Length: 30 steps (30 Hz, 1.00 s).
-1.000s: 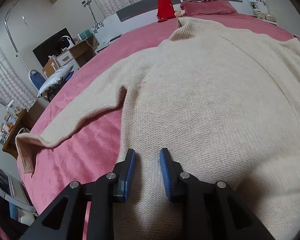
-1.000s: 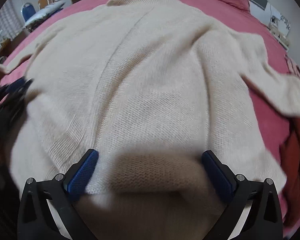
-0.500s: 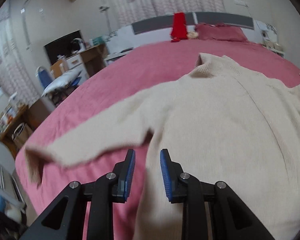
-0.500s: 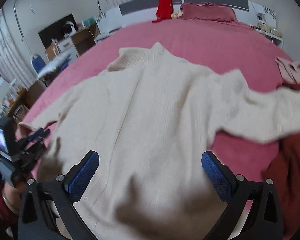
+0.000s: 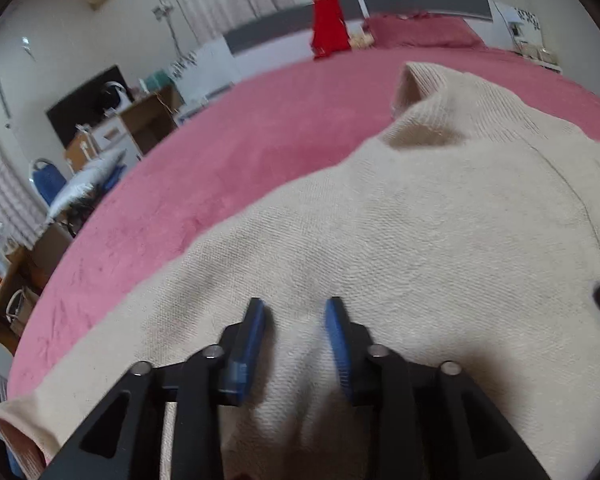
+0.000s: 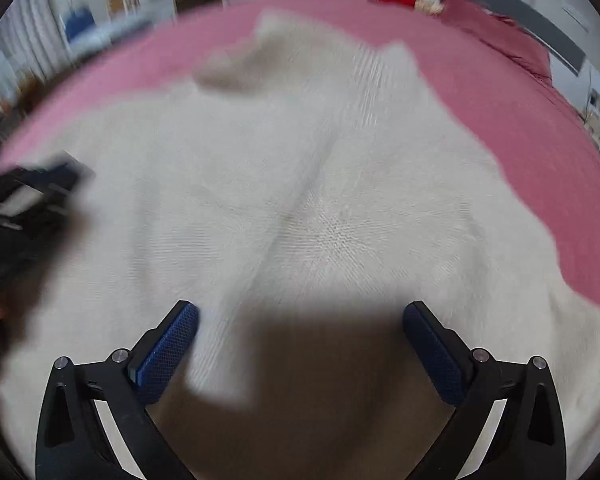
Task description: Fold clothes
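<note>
Cream knit sweater: spread flat across the pink bed, collar toward the headboard. Left gripper: fingers opening above the knit, no cloth pinched between them. Right gripper: fingers spread wide over the sweater, holding nothing.

Right wrist view smeared by motion: sweater collar and far furniture unreadable. Left gripper at left edge blurred, jaws indistinct. Sweater hem hidden beneath gripper bodies in both views. Sleeve cuff cut off at left wrist view's corner.
</note>
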Each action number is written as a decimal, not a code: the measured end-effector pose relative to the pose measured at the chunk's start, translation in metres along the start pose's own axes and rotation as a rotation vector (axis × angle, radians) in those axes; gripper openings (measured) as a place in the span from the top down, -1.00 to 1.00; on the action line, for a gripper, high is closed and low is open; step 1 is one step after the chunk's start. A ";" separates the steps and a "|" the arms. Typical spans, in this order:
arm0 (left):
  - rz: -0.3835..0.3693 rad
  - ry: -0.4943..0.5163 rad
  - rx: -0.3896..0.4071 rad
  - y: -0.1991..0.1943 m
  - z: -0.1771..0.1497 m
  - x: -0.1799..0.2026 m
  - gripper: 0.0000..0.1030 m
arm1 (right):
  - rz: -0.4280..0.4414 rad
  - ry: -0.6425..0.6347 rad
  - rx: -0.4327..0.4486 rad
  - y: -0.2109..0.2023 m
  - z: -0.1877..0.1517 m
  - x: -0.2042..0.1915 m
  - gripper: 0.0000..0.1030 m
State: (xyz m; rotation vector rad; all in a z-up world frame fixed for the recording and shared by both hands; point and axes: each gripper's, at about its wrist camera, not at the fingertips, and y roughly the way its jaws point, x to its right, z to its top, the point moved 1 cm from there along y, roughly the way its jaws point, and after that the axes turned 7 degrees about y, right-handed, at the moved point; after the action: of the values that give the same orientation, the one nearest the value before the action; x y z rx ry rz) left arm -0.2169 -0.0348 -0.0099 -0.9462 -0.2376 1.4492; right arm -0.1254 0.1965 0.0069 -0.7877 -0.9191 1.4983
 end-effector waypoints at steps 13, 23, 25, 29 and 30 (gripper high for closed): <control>0.284 0.151 0.106 0.006 0.004 0.005 -0.45 | 0.139 0.127 0.194 -0.032 0.066 0.061 -1.00; 0.750 0.422 0.294 -0.015 -0.018 0.079 -0.29 | 0.077 0.191 0.089 -0.008 0.171 0.089 -1.00; 0.694 0.413 0.285 -0.014 -0.018 0.077 0.05 | 0.229 0.300 0.048 0.009 0.179 0.116 -1.00; 0.274 0.340 0.175 -0.002 -0.008 0.047 0.65 | 0.473 0.532 -0.073 0.054 0.178 0.158 -1.00; 0.237 0.317 0.170 -0.003 -0.007 0.042 0.65 | 0.501 0.569 -0.111 0.067 0.179 0.164 -1.00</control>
State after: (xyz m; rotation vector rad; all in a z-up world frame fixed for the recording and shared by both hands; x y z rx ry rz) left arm -0.2032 0.0011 -0.0292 -1.0736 0.2352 1.4814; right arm -0.3333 0.3360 0.0347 -1.5119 -0.3871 1.5166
